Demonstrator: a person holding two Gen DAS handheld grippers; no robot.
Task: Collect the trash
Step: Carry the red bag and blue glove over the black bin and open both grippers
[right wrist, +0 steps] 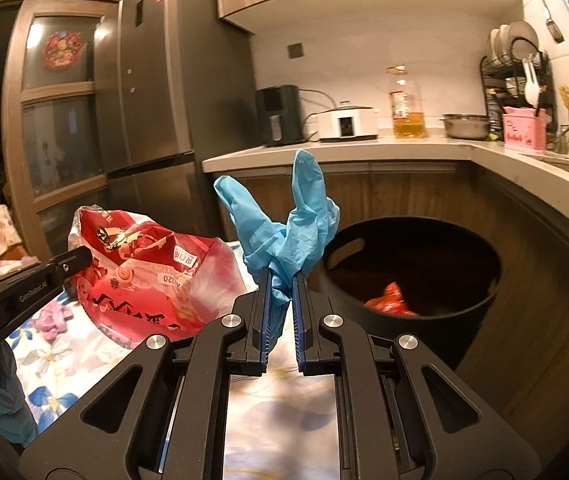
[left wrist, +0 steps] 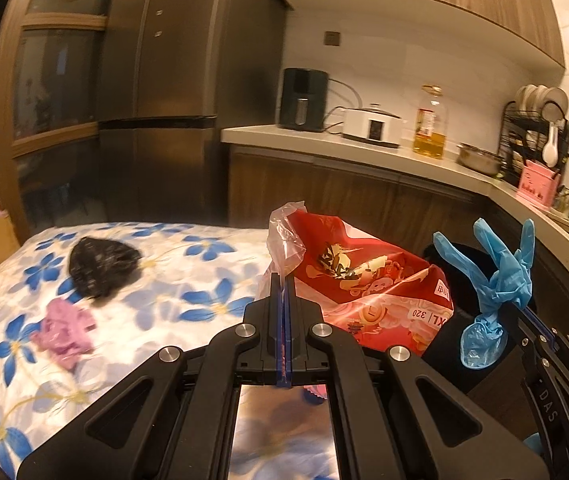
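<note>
Left gripper [left wrist: 283,280] pinches a red bag [left wrist: 364,280] tight; right gripper [right wrist: 283,280] clamps a blue glove [right wrist: 284,220] near the black bin [right wrist: 424,272].

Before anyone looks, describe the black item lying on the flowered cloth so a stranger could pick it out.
Start at the table with the blue-flowered cloth. Toward its far side lies the crumpled black piece. Its only neighbour on the cloth, the wad nearer the camera, is pink.
</note>
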